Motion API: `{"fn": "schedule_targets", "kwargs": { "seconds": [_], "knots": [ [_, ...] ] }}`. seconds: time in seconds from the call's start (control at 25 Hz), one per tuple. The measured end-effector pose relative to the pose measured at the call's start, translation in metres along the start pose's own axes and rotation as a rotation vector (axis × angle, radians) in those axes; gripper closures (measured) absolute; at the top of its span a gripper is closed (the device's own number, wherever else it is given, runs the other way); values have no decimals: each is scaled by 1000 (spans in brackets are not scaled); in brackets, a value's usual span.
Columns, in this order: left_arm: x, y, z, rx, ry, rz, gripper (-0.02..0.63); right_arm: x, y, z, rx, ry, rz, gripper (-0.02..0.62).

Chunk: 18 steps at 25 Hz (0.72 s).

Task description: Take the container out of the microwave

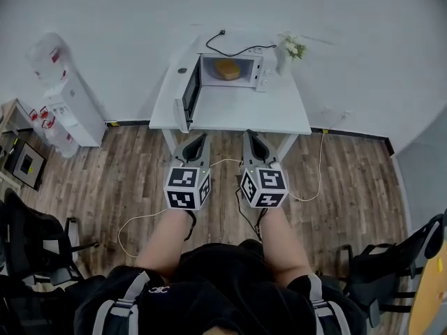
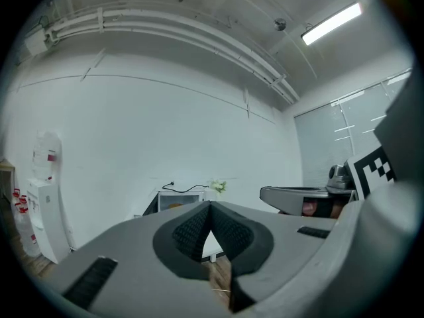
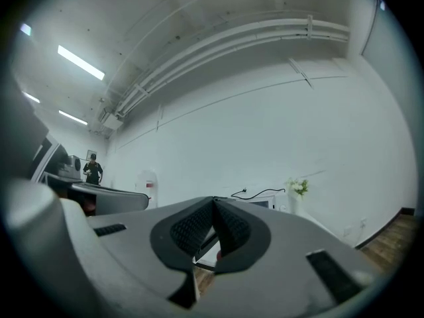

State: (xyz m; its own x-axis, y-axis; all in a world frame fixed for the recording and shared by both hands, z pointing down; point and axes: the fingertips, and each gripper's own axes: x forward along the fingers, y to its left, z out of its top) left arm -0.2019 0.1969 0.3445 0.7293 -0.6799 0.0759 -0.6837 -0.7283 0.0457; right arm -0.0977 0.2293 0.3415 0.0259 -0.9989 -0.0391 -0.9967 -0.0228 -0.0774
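Head view best shows container (image 1: 227,69) in open microwave (image 1: 257,67), left gripper (image 1: 203,137), right gripper (image 1: 248,135) both pressed together

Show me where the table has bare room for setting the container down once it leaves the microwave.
The front half of the table is bare: a wide patch bordered by the microwave behind, the open microwave door at left and the table's front and right edges. It is crowded at the back right, where the vase of flowers stands close beside the microwave.

Tan container (image 1: 227,69) inside open microwave (image 1: 255,71)
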Motion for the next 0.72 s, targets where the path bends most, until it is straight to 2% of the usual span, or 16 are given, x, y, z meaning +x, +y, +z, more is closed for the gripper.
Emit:
{"fn": "schedule_targets", "kwargs": {
  "seconds": [0.2,0.36,0.72],
  "knots": [
    [13,14,-2,-4,-1,-16,606,15,-1,-10,-5,8,-18,595],
    [36,17,-7,7,6,-30,606,33,-17,-18,12,5,-42,595],
    [137,36,-11,28,19,-15,605,123,-73,-30,15,13,-16,595]
  ]
}}
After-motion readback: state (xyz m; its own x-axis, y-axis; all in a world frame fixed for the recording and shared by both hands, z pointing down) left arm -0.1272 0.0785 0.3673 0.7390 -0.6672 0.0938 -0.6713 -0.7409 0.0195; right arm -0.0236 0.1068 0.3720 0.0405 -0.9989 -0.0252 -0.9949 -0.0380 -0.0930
